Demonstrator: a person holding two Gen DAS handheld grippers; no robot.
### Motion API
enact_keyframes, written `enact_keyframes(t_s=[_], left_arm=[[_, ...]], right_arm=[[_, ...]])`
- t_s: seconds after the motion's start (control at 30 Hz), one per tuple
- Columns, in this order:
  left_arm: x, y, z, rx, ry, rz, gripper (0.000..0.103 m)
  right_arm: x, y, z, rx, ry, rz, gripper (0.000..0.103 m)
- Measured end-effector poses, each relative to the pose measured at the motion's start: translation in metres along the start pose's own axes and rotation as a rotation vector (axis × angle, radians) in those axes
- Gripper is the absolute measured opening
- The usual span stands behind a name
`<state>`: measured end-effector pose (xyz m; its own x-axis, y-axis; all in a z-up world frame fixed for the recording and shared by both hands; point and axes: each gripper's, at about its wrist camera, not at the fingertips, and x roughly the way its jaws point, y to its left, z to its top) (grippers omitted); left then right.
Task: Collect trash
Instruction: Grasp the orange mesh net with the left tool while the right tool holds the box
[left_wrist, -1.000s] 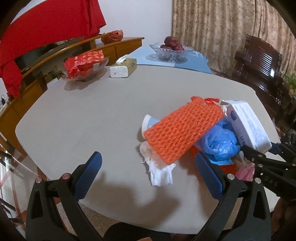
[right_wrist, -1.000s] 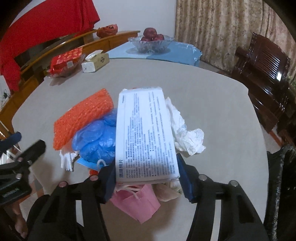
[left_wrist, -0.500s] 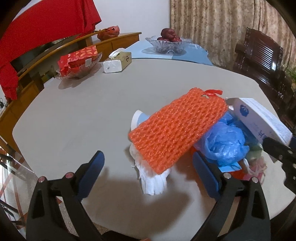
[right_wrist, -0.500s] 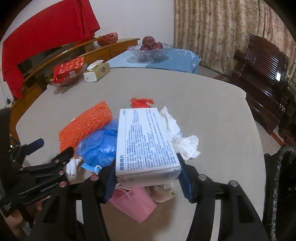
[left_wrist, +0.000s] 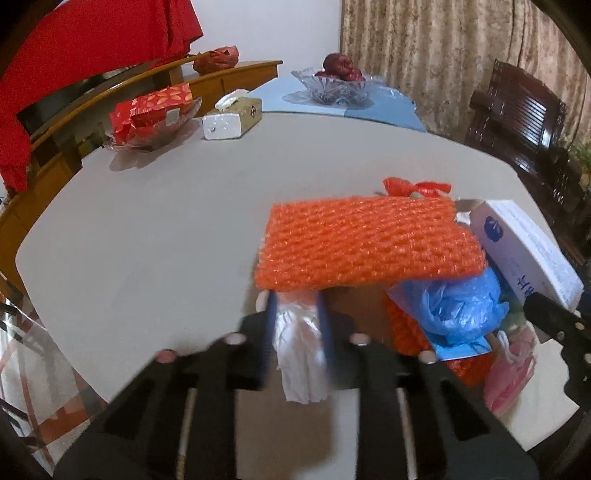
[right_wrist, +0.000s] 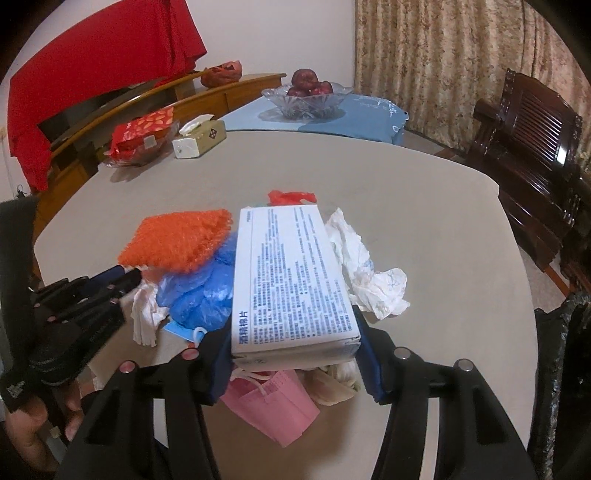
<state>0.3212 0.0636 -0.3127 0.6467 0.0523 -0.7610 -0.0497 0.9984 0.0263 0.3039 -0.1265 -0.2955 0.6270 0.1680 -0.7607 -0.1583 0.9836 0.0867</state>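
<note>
Beige table (left_wrist: 155, 229): left hand-held gripper (left_wrist: 295, 325) pinches white glove (left_wrist: 301, 354), right (right_wrist: 295, 354) clamps box (right_wrist: 291, 280).

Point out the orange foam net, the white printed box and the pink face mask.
orange foam net (left_wrist: 369, 242), left wrist view, middle of its top face.
white printed box (right_wrist: 291, 277), right wrist view, middle of its printed face.
pink face mask (right_wrist: 273, 406), right wrist view, its pleated front.

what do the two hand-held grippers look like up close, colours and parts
Both are black plastic frames with two angular arms. The left hand-held gripper and right hand-held gripper carry dark blue finger pads and round silver bolt heads. No cables or sleeves show.
</note>
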Motion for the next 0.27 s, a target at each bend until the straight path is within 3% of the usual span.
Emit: enact_keyframes(t_s=[0.13, 0.2, 0.27], left_arm=[[-0.0084, 0.0033, 0.0, -0.015, -0.011, -0.03, 0.006], [-0.0099, 0.0032, -0.0004, -0.022, -0.005, -0.043, 0.011], [-0.0124, 0.0015, -0.0017, -0.029, -0.006, -0.051, 0.069]], right_arm=[[0.0002, -0.0011, -0.0011, 0.006, 0.0, 0.002, 0.056], [0.0007, -0.0016, -0.0017, 0.008, 0.0, 0.001, 0.056], [0.0007, -0.0018, -0.0018, 0.008, 0.001, 0.001, 0.056]])
